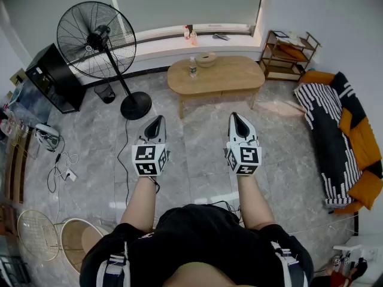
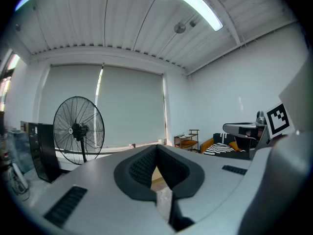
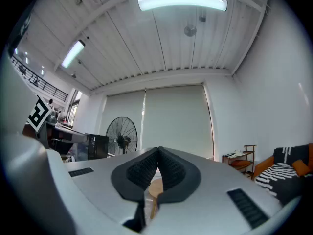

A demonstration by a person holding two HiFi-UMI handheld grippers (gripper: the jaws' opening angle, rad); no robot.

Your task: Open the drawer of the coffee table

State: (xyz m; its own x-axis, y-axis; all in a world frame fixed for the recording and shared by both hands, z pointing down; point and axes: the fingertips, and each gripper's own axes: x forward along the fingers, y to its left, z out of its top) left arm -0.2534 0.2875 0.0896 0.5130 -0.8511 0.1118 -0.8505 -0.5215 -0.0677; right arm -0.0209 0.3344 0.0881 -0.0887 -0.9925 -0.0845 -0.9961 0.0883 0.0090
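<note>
Count: two grippers, both in your hands, held side by side ahead of you and well short of the table.

Left gripper: jaws closed, pads meeting at the tips, nothing between them.

Right gripper: jaws closed in the same way, also holding nothing. It sits level with the left one, with a gap of floor between the two.

Task item: one coffee table, oval and light wood, stands straight ahead near the window wall, apart from both grippers. Its near side reads flush. The drawer's outline is too small to make out from the head view.

On the tabletop: one bottle, upright near the left end, and one bowl just beside it toward the back edge.

Surroundings, one of each:
- A pedestal fan stands left of the table. Its round base sits on the floor near the table's left leg, ahead of your left gripper and to its left.
- A black cabinet stands further left.
- A wooden shelf unit occupies the right corner.
- A sofa with orange and striped covers runs along the right wall.
- A power strip with a trailing cord lies on the floor at left.

Grey tiled floor lies between the grippers and the table.
</note>
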